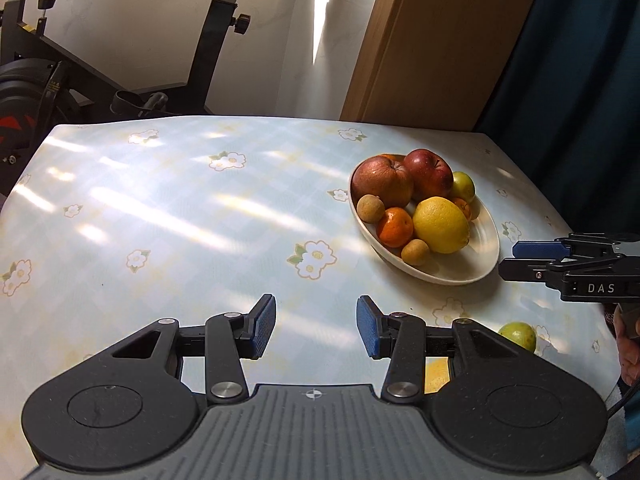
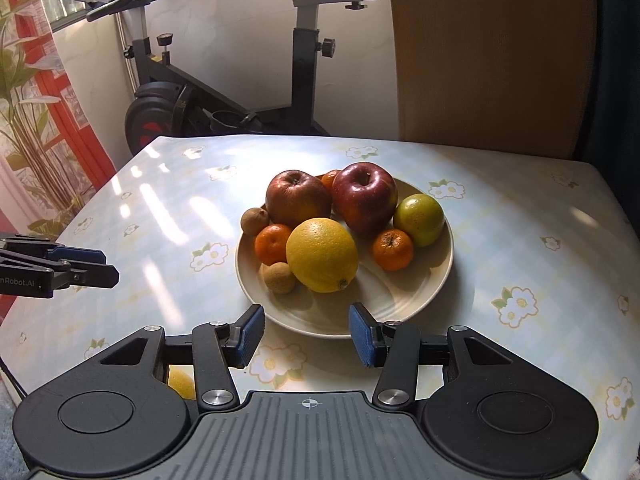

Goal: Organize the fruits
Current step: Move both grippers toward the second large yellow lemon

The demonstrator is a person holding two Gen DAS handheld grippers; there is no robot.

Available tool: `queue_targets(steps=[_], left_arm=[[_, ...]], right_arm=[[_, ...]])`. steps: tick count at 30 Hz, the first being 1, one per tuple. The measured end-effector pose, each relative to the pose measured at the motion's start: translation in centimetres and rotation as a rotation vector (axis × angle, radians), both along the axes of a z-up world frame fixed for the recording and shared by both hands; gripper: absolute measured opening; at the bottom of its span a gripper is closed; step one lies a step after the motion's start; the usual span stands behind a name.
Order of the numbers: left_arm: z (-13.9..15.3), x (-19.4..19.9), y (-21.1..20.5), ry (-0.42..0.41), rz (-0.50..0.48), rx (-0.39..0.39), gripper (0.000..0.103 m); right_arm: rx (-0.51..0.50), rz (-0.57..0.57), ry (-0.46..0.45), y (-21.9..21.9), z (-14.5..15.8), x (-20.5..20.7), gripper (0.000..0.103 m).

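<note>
Cream plate [image 2: 420, 292] holds apples, mandarins and a lemon [image 2: 322, 255]; left claw [image 1: 316, 326] and right claw [image 2: 306, 334] spread, empty

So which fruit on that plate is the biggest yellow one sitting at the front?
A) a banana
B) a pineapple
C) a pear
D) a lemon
D: a large yellow lemon lies at the near side of the plate, in front of the two red apples.

left gripper [image 1: 316, 326] hanging over bare counter [image 1: 160, 216], fingers [image 1: 264, 328] apart, nothing between. fruit bowl [image 1: 486, 236] off right, loose green fruit [image 1: 518, 336] near edge, right gripper [image 1: 510, 260] poking in.
</note>
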State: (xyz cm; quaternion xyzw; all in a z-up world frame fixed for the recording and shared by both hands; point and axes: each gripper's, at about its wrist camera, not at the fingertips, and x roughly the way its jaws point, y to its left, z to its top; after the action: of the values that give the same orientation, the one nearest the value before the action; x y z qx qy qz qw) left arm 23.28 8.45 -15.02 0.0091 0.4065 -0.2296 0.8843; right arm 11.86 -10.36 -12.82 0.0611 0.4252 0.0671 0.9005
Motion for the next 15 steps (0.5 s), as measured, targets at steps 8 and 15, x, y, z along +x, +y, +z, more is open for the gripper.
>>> queue_targets(steps=[8,15], left_arm=[[-1.7,-1.5,0.7,0.048,-0.028,-0.054,0.046],[-2.5,-2.7,-0.1,0.068,-0.094,-0.056,0.046]], right_arm=[[-0.037,0.038,0.048,2.0,-0.3,-1.8,0.044],[-0.079,0.087,0.100,3.6,-0.5,-2.4,0.044]])
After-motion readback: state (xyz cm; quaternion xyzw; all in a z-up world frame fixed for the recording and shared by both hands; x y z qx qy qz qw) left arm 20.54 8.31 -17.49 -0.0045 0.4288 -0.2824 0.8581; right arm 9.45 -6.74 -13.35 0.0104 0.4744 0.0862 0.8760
